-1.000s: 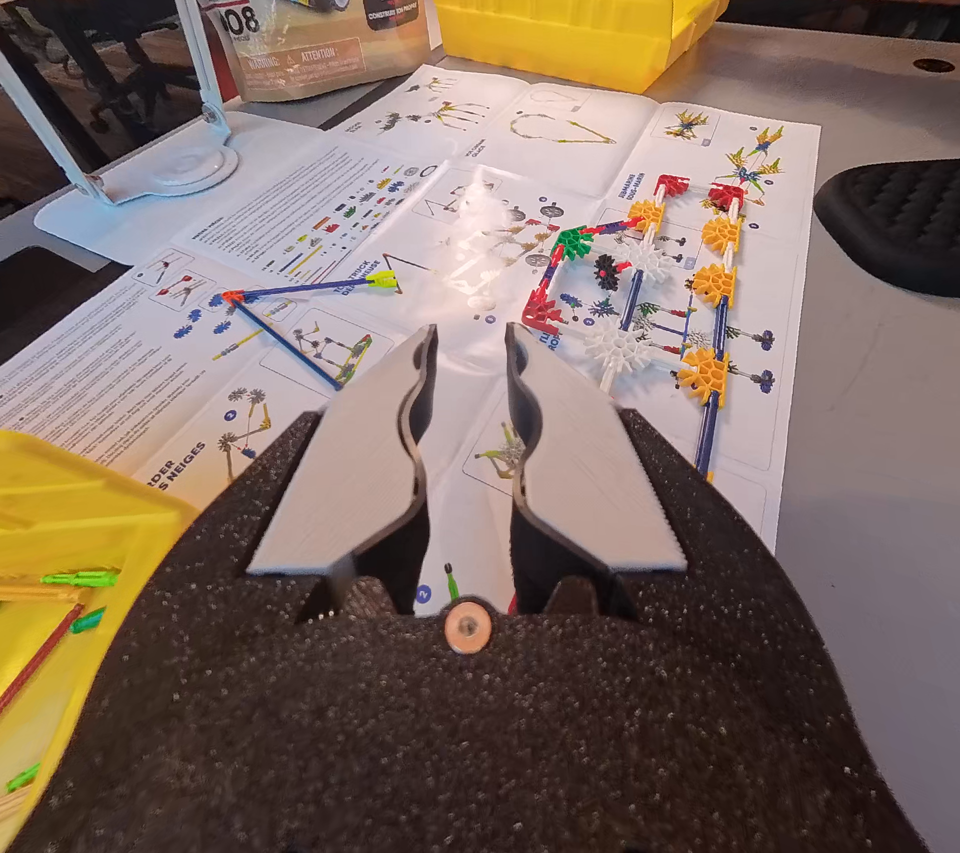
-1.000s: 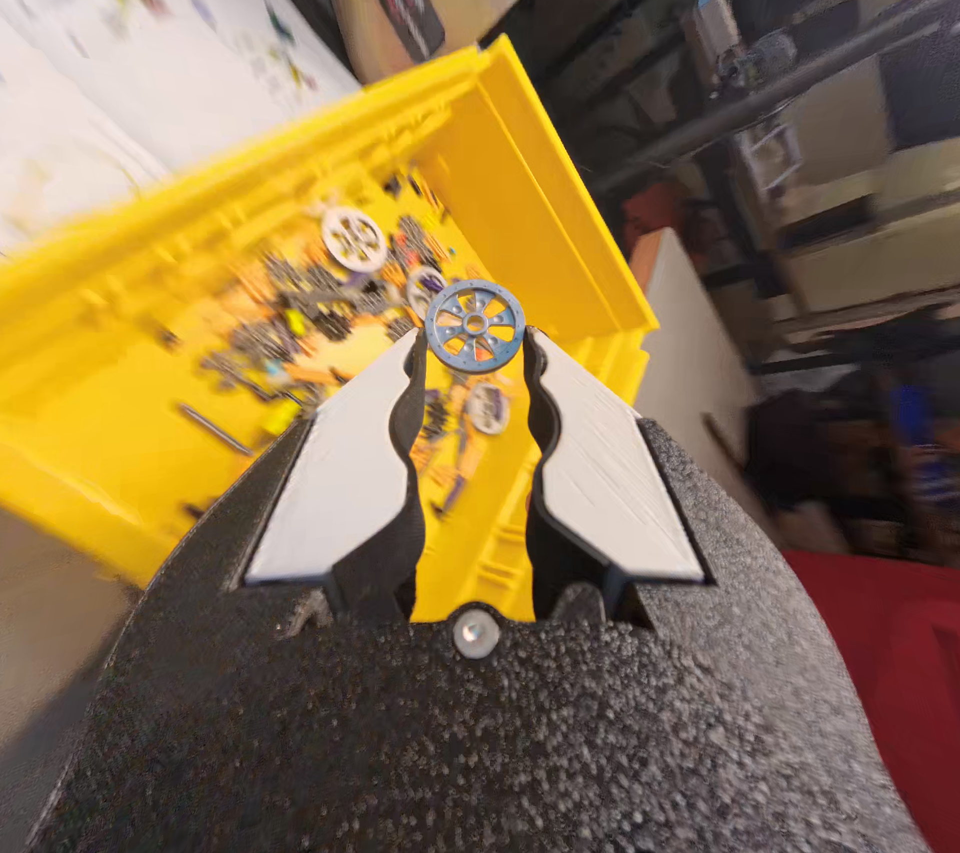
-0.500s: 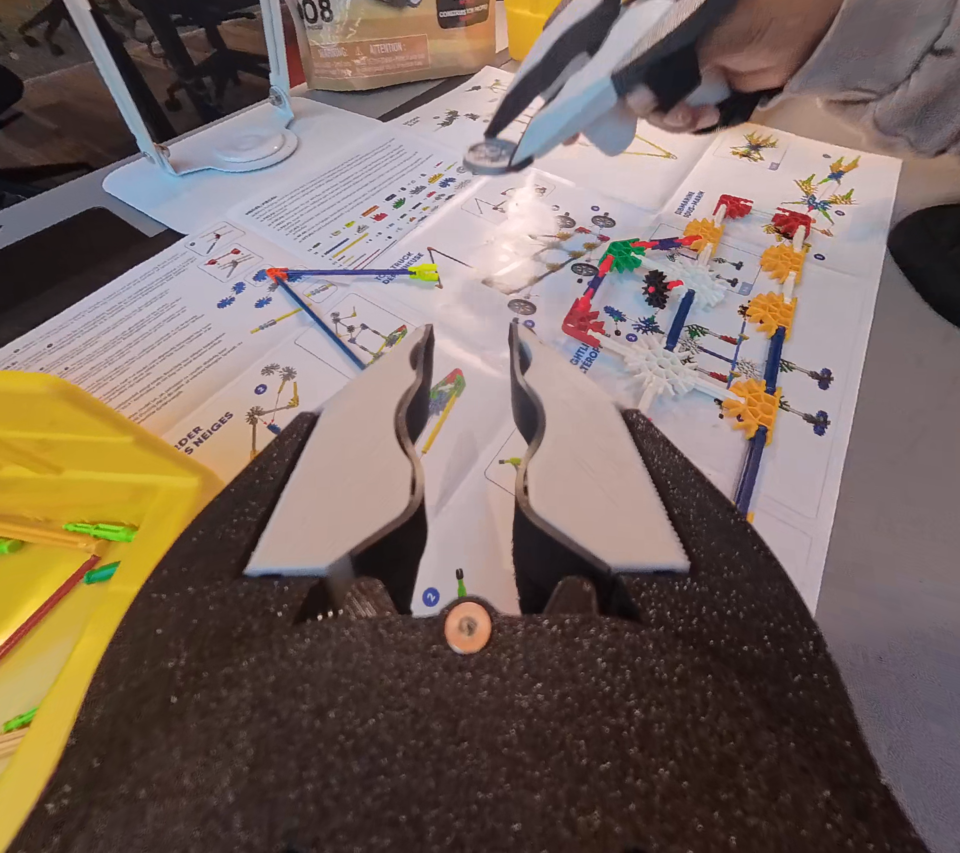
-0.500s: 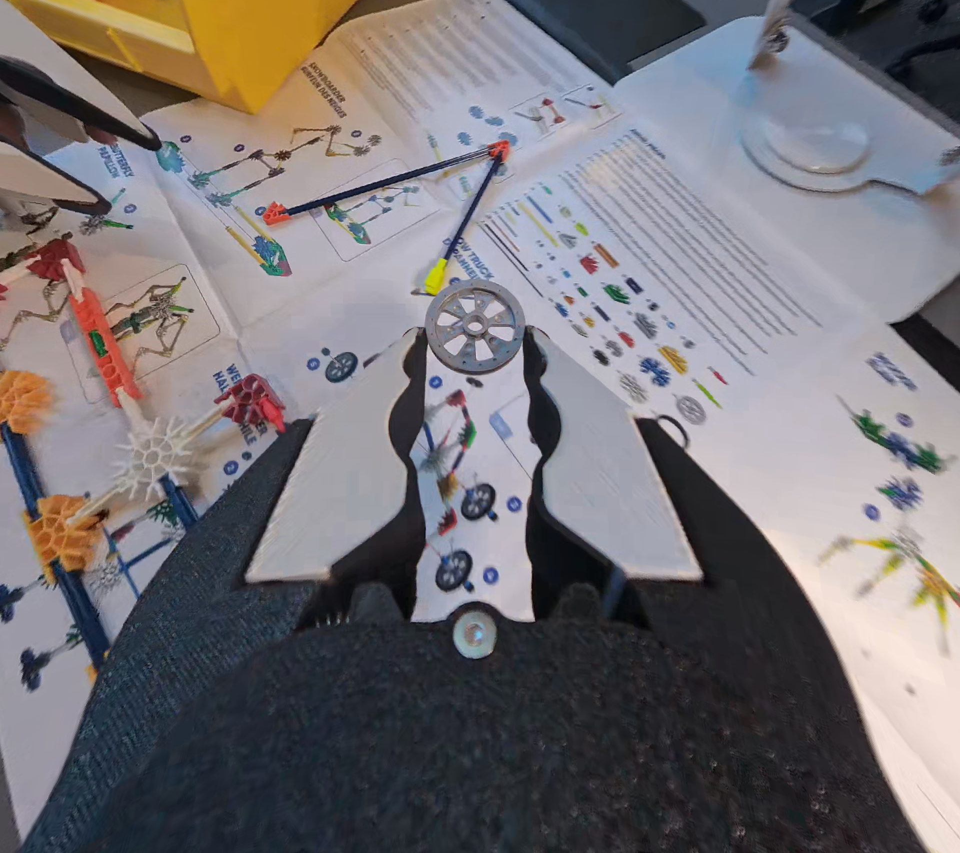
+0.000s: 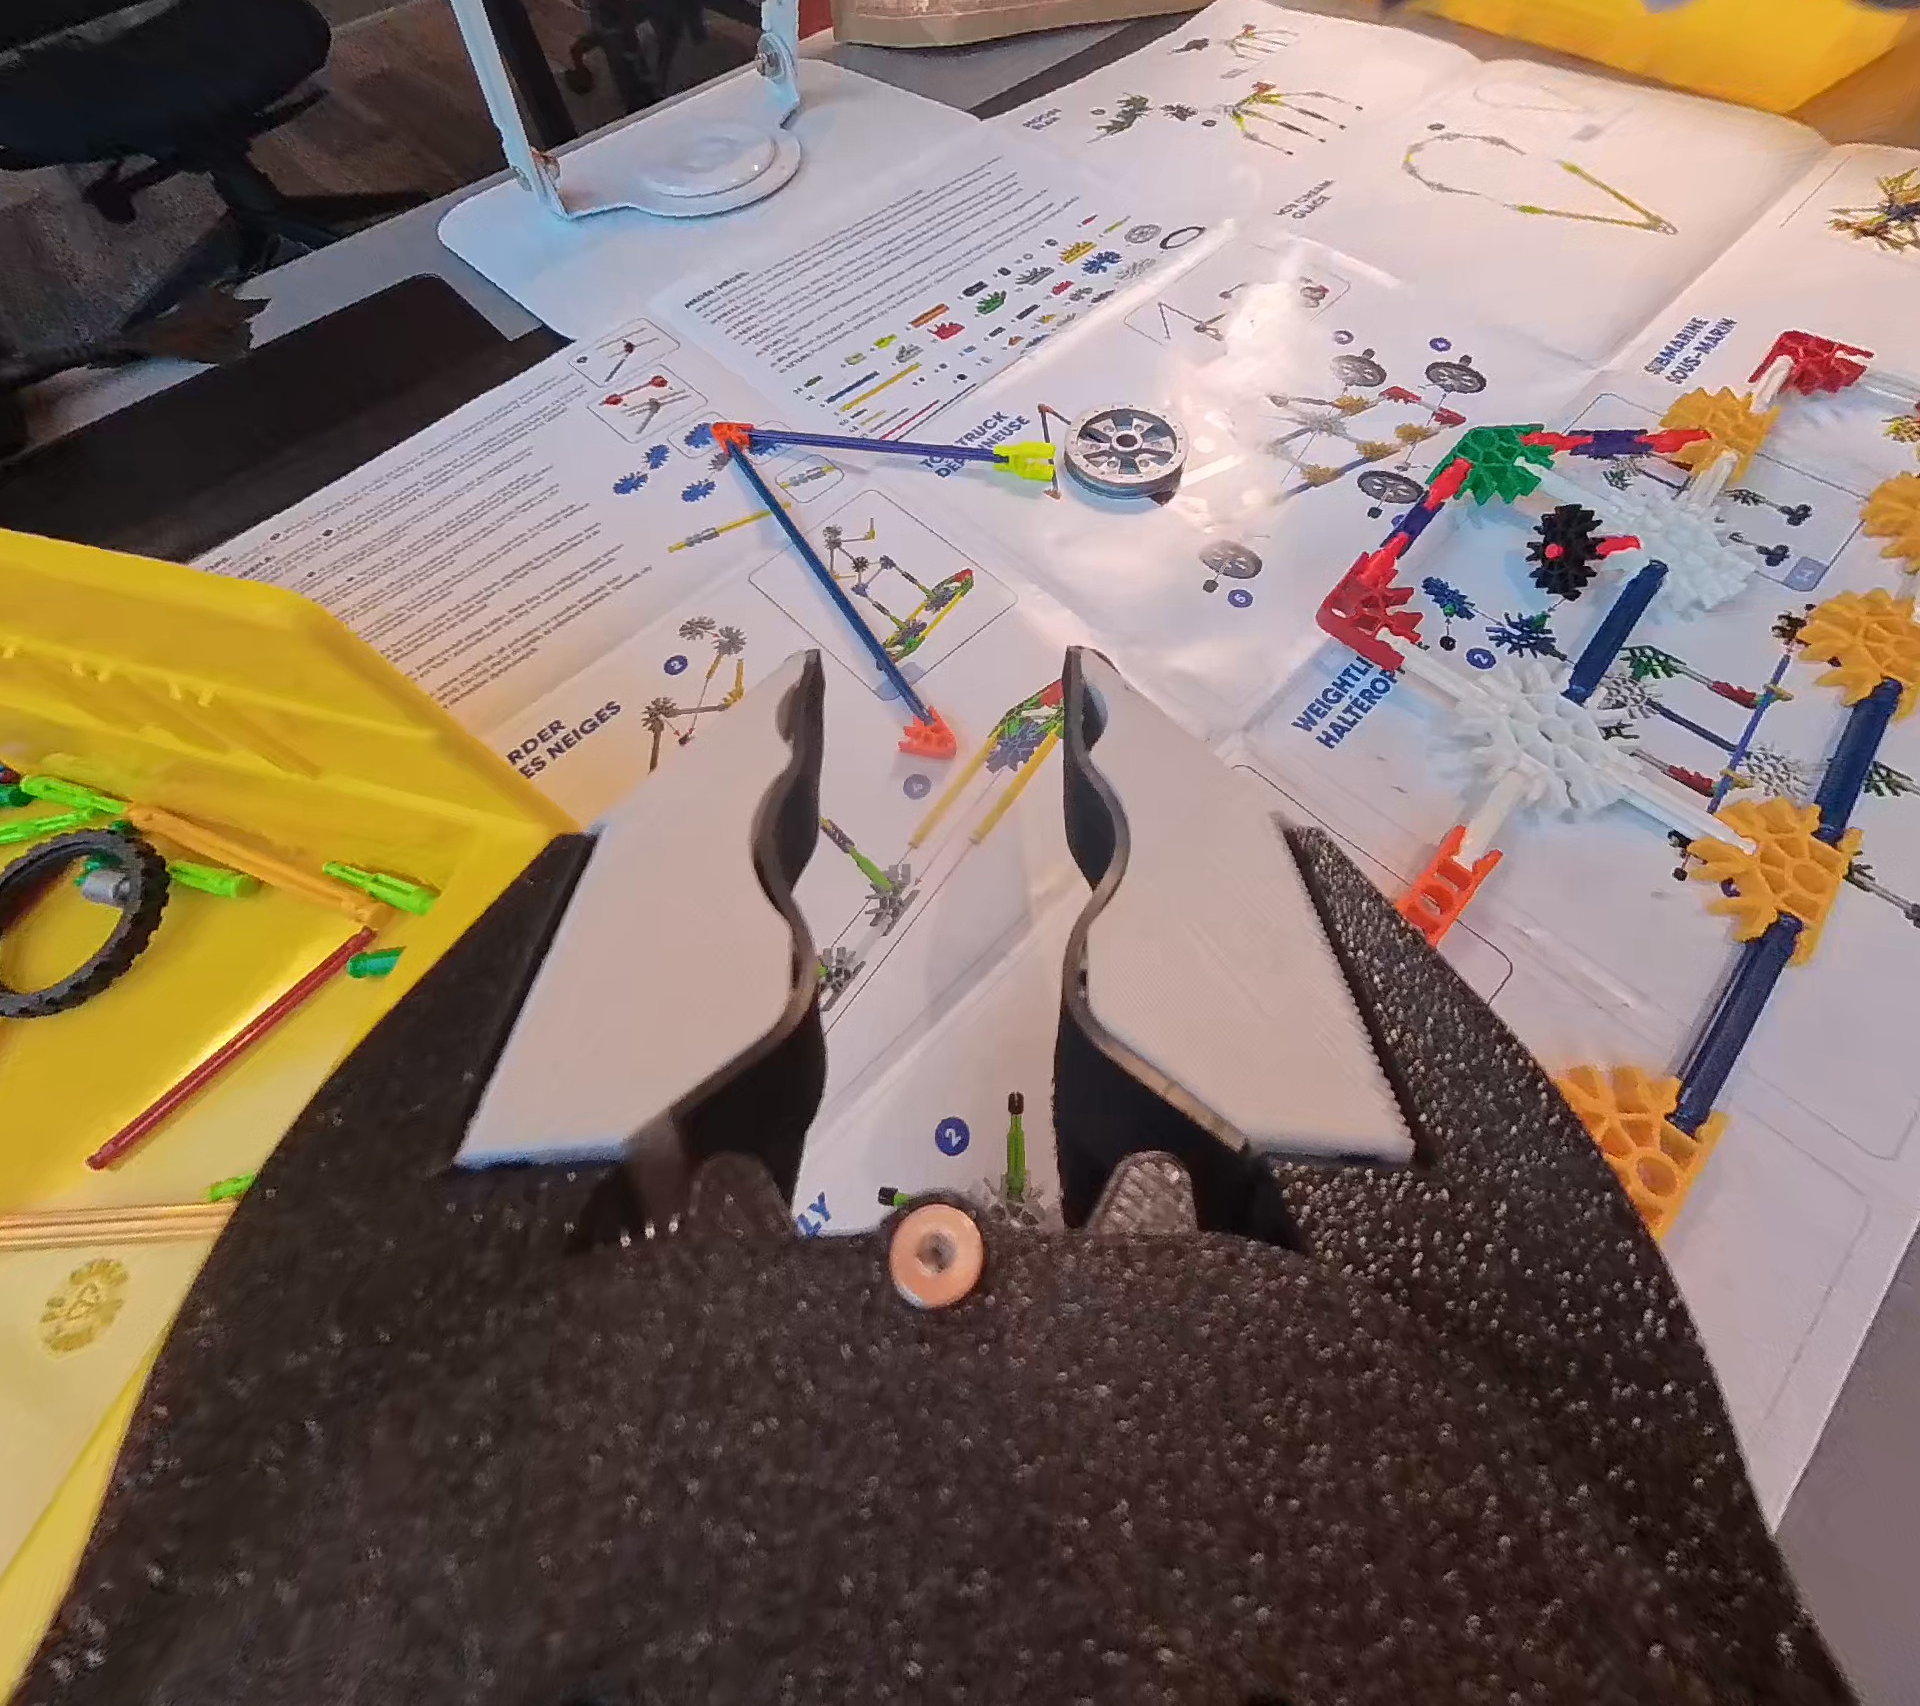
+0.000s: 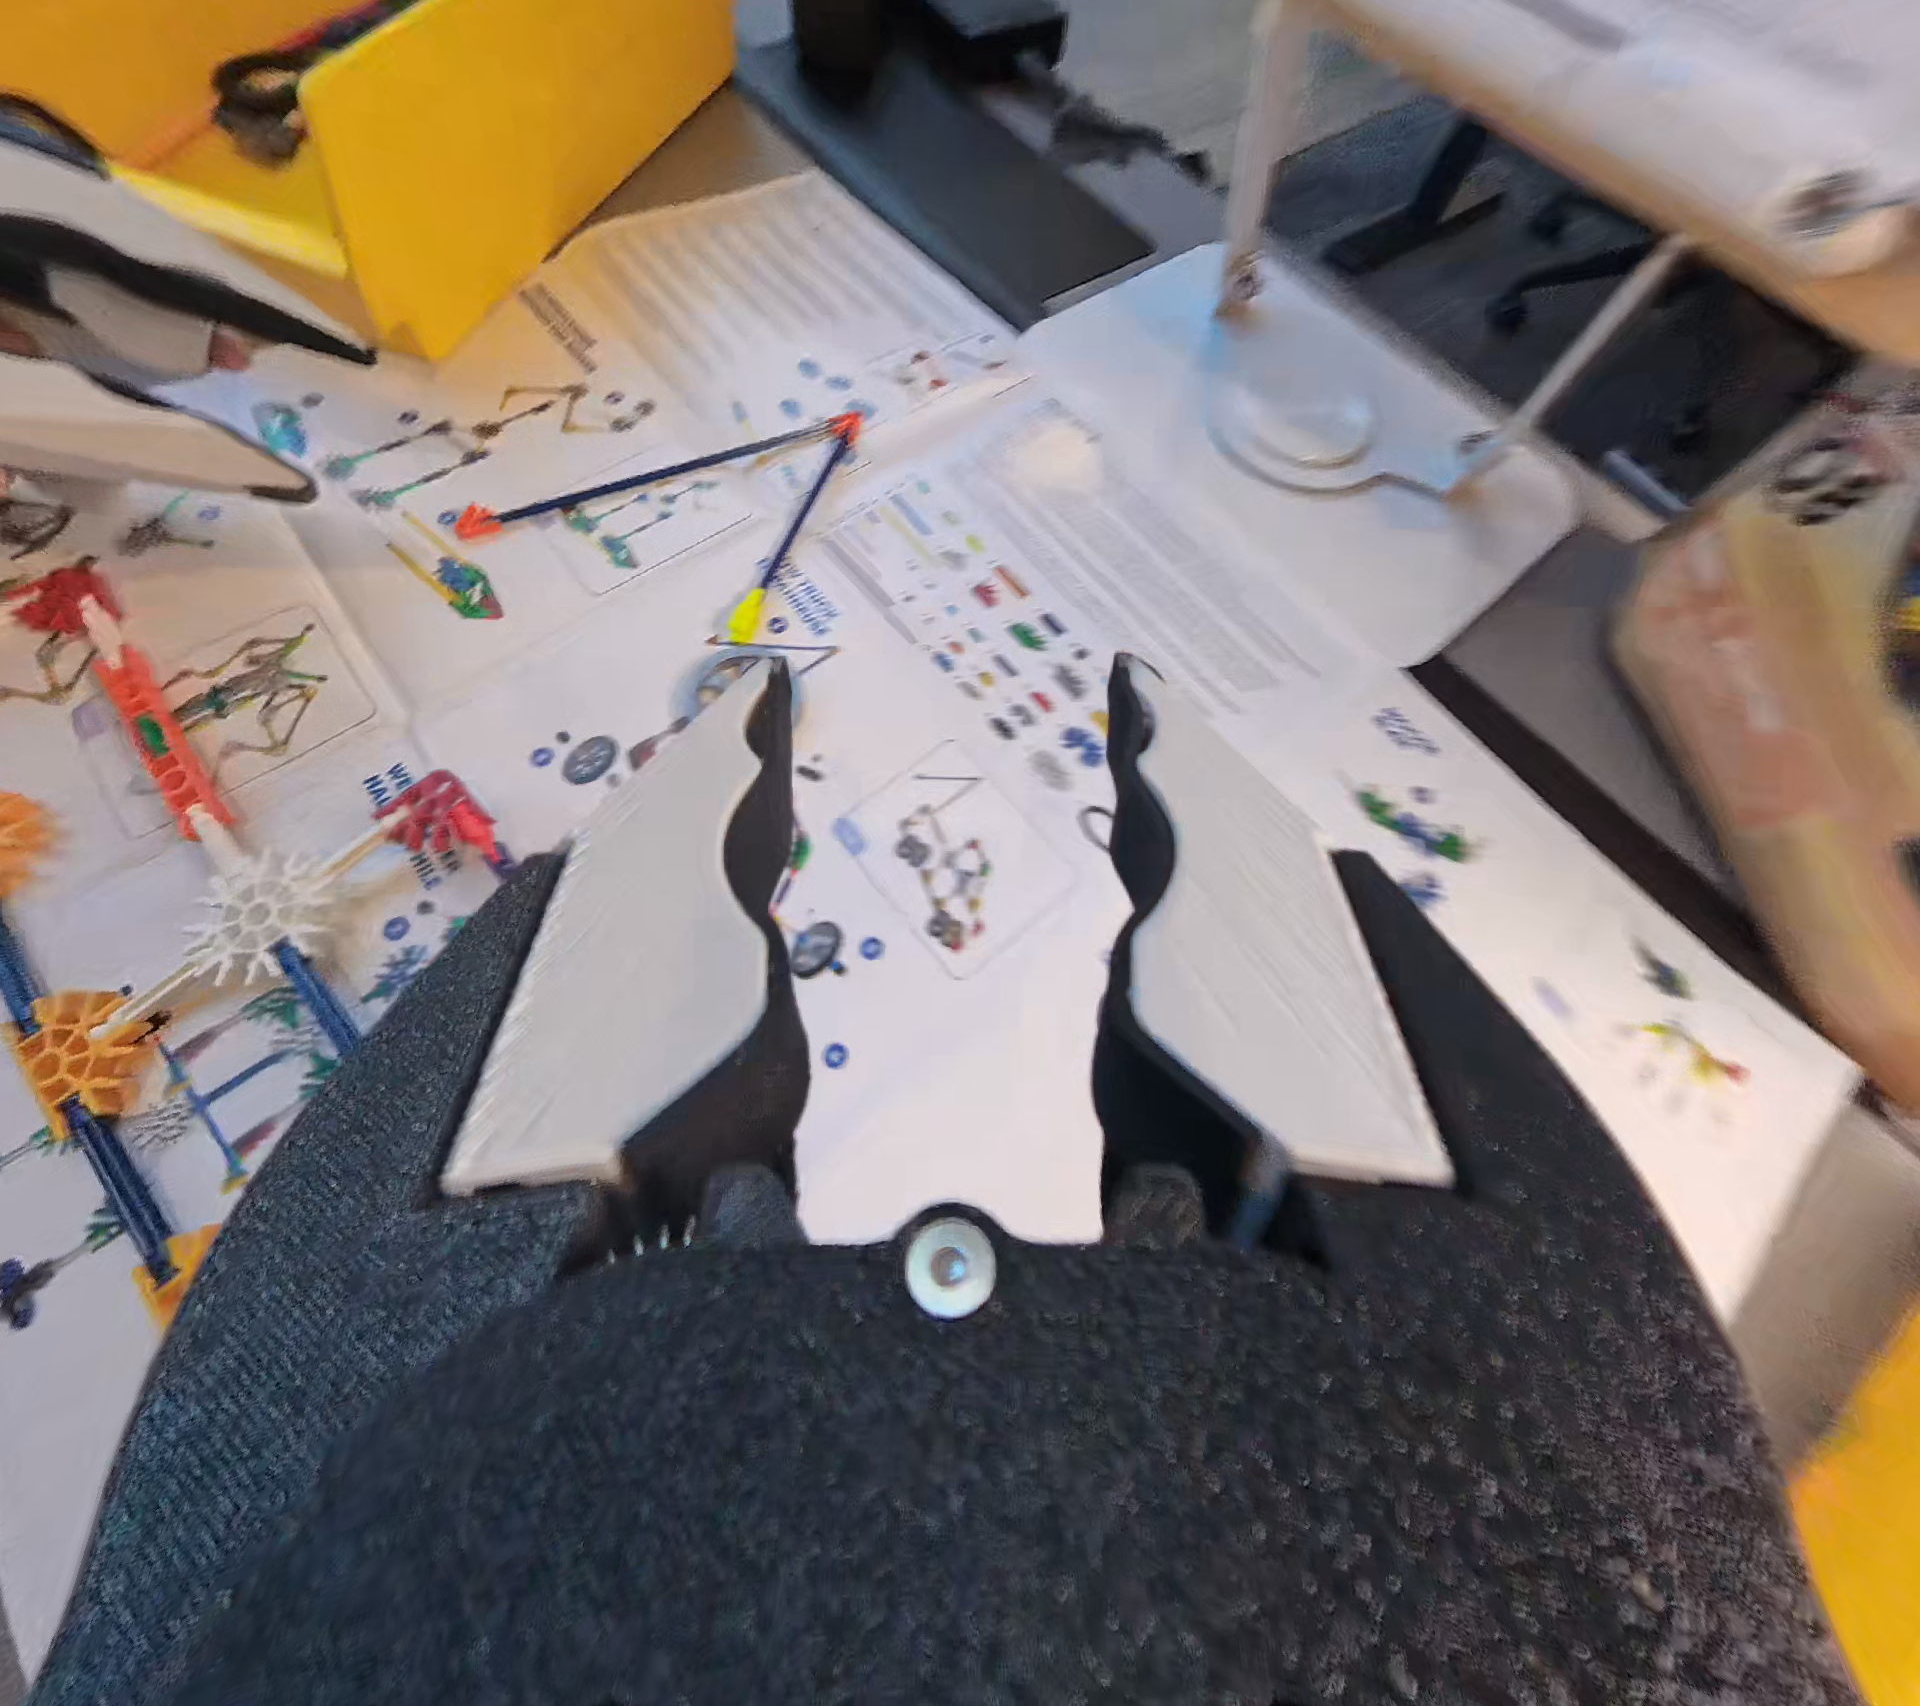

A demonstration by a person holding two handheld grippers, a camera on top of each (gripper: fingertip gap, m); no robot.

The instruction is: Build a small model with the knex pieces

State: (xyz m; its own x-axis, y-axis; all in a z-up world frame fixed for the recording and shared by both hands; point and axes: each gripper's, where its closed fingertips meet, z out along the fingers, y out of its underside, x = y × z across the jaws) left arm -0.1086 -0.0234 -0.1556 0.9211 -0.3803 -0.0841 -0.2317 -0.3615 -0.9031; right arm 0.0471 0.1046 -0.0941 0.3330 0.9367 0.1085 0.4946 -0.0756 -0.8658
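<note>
- Our left gripper [image 5: 940, 685] hangs with jaws apart, holding nothing, above the instruction sheet [image 5: 1195, 285], near the orange connector [image 5: 927, 737].
- Our right gripper [image 6: 951, 685] is spread wide and empty.
- The grey wheel [image 5: 1125, 451] lies flat on the sheet, touching the yellow-green connector [image 5: 1023, 459].

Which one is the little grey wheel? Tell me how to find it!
Look at the big white instruction sheet spread across the desk, and find the two thin blue rods on it that meet in a V. One rod ends in a yellow-green clip, and the grey wheel lies flat right beside that clip. It is the only round, silvery, spoked piece lying loose on the paper.
</note>
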